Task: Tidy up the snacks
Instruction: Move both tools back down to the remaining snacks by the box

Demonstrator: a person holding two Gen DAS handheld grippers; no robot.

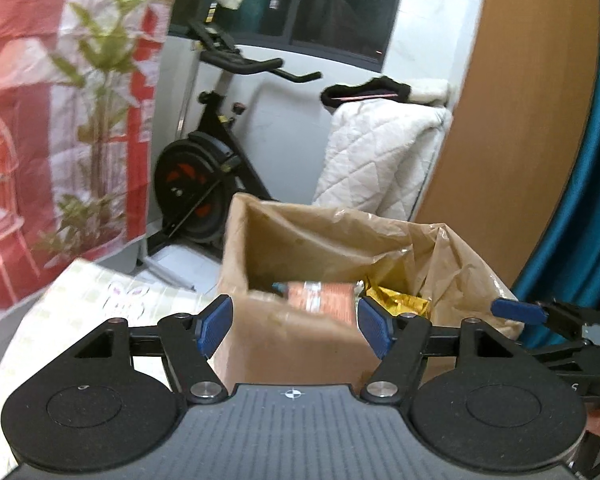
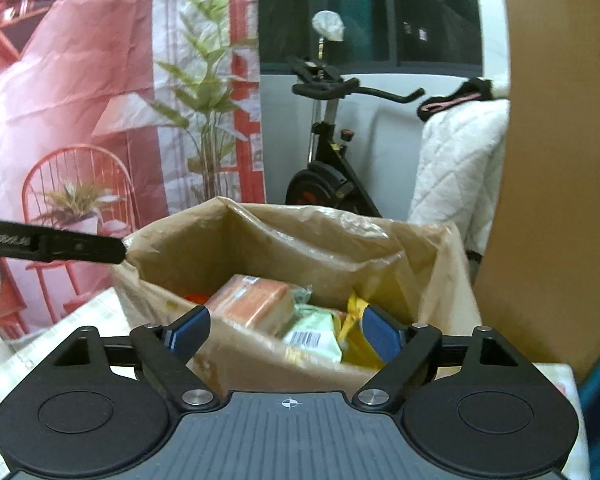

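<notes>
Pale patterned cloth covers the bench (image 1: 72,312), seen at the lower left of both views; on it stands a brown paper bag (image 1: 300,240) with its mouth open and its rim crumpled; the left tongs (image 1: 296,326) hang just in front of the bag with the jaws spread wide and nothing between them; the right tongs (image 2: 286,334) hover at the bag's near rim, likewise spread wide and empty; in the right view the other tool reaches in from the left edge, its black tip touching the bag's left rim; inside the bag lie the snacks: an orange packet (image 2: 256,304) toward the left, a pale green packet (image 2: 314,330) with a barcode beside it, and a yellow packet (image 2: 356,320) on the right; just right of the bag rises a tall brown board (image 1: 512,120), with teal fabric (image 1: 580,220) beyond it; farther back a white quilted cover (image 1: 376,160) is draped over something; an exercise bike (image 1: 204,168) stands before a dark window (image 1: 340,4); a red and white printed backdrop (image 2: 80,100) with a plant motif fills the left.
</notes>
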